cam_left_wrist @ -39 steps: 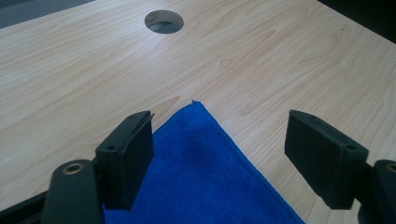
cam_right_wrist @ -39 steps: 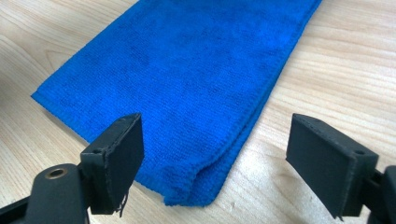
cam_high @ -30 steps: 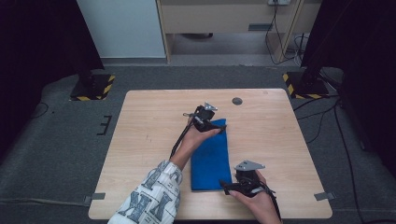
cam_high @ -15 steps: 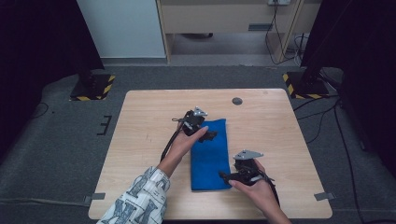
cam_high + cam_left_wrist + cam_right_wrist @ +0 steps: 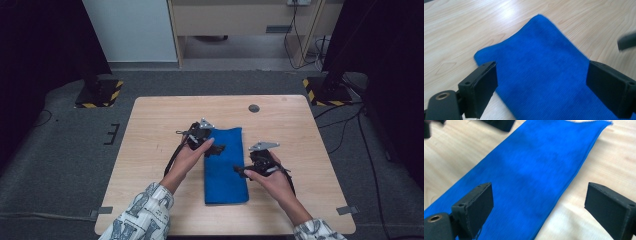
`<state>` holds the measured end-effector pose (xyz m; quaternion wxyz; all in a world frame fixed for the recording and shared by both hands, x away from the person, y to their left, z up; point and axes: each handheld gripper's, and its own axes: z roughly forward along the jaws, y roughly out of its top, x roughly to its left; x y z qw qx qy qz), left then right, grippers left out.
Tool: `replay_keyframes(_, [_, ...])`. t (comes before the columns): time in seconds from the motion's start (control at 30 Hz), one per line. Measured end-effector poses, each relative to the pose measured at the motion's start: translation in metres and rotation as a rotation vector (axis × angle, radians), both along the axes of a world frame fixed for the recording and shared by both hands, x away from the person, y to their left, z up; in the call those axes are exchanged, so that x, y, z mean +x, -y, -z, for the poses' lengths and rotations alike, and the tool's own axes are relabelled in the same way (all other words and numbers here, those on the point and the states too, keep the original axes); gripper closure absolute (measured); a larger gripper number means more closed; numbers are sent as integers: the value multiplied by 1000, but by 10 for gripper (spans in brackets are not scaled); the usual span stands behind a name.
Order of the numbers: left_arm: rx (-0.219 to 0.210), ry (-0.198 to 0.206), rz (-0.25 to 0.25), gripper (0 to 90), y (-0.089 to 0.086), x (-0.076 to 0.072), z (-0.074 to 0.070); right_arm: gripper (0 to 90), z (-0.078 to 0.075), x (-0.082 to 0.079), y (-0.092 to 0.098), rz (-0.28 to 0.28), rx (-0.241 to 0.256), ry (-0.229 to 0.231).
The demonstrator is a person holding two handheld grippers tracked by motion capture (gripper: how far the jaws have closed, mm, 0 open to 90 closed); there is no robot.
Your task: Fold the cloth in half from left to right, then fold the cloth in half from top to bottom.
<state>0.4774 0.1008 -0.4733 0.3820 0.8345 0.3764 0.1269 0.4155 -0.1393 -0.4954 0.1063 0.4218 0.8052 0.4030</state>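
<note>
A: Where did the cloth lie?

B: Flat on the table, folded into a long strip a little toward six o'clock from the middle. Its far end pointed to twelve and its near end to six.

A: And the grippers?

B: The left gripper hung at the strip's ten o'clock corner, jaws wide apart with nothing between them. In its own view the cloth filled the gap between the pads. The right gripper stood at the strip's three o'clock edge, jaws also spread and empty. Its view had one pad over the cloth and the other over bare wood.

A: What could have gone wrong from there?

B: If the next move was to fold the strip again, each gripper might well have pinched only the top layer, so the fold would peel open when lifted. The pad over wood could also have closed just outside the edge and missed the cloth altogether.

A: Anything else?

B: The hands were at different places along the strip. Uneven lifting would likely have skewed it or dragged it across the table.
</note>
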Motion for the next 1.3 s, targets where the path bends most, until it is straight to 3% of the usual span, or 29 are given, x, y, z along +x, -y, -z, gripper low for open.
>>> replay_keyframes(0.17, [-22, 3, -45, 114, -15, 8, 1, 182, -12, 26, -1, -3, -26, 28])
replay_keyframes(0.37, [-12, -6, -76, 123, -27, 20, 3, 301, -22, 49, -5, -15, -58, 46])
replay_keyframes(0.63, [-18, 35, -91, 131, -27, 29, 3, 481, -27, 72, -3, -5, -77, 44])
replay_keyframes(0.8, [-33, 34, -88, 128, -26, 32, 5, 576, -35, 89, 2, -15, -75, 61])
replay_keyframes(1.1, [-23, -12, -104, 169, -30, 42, 9, 761, -31, 111, -3, 15, -103, 45])
replay_keyframes(1.3, [-17, -16, -122, 184, -29, 48, 14, 750, -17, 126, -8, 52, -104, 33])
